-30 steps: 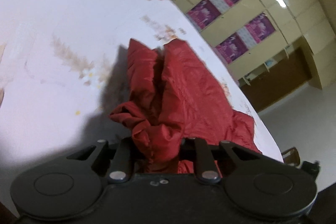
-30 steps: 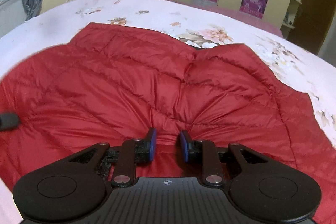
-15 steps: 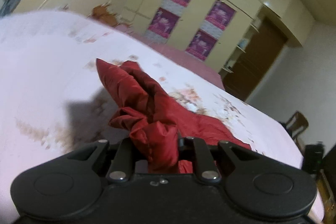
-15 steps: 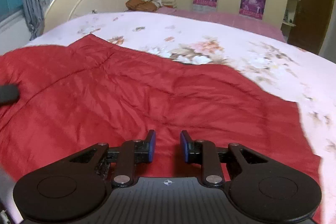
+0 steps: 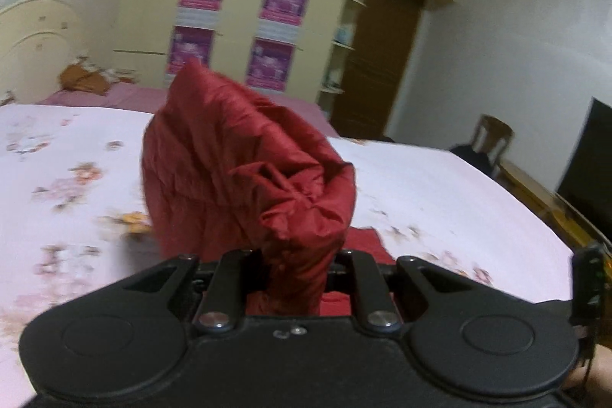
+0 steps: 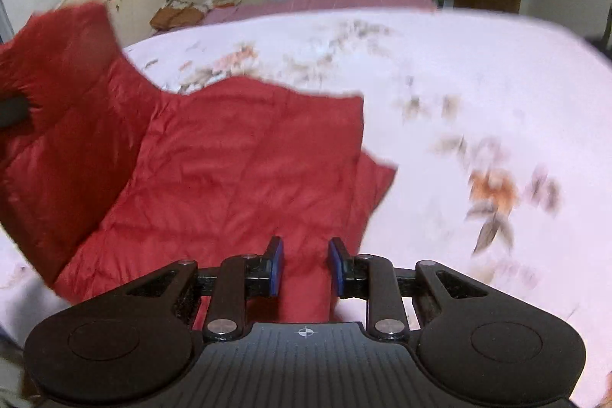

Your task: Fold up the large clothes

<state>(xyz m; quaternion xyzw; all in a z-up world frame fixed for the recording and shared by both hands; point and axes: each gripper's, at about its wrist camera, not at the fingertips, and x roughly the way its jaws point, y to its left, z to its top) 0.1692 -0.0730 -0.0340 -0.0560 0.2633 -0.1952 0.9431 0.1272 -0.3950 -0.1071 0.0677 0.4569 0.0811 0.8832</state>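
Observation:
A large red quilted jacket (image 6: 237, 155) is lifted off a bed with a pale floral sheet (image 6: 478, 94). My right gripper (image 6: 304, 266) is shut on a fold of its edge between the blue pads (image 6: 276, 266). In the left wrist view a bunched red part of the jacket (image 5: 244, 171) rises in front of the camera, and my left gripper (image 5: 296, 274) is shut on it, its pads hidden by the cloth. The left gripper's finger (image 6: 13, 108) shows at the left edge of the right wrist view, holding the jacket's raised corner.
A cream headboard (image 5: 34, 41) and an orange-brown heap (image 5: 80, 79) lie at the bed's far end. A wardrobe with purple posters (image 5: 237, 25), a brown door (image 5: 378, 64), a chair (image 5: 493, 140) and a dark screen (image 5: 589, 163) stand beyond.
Both grippers have risen and swung across the bed with the jacket. The jacket, spread flat a second ago, is now pulled up and folding over; the left wrist view has rolled to level.

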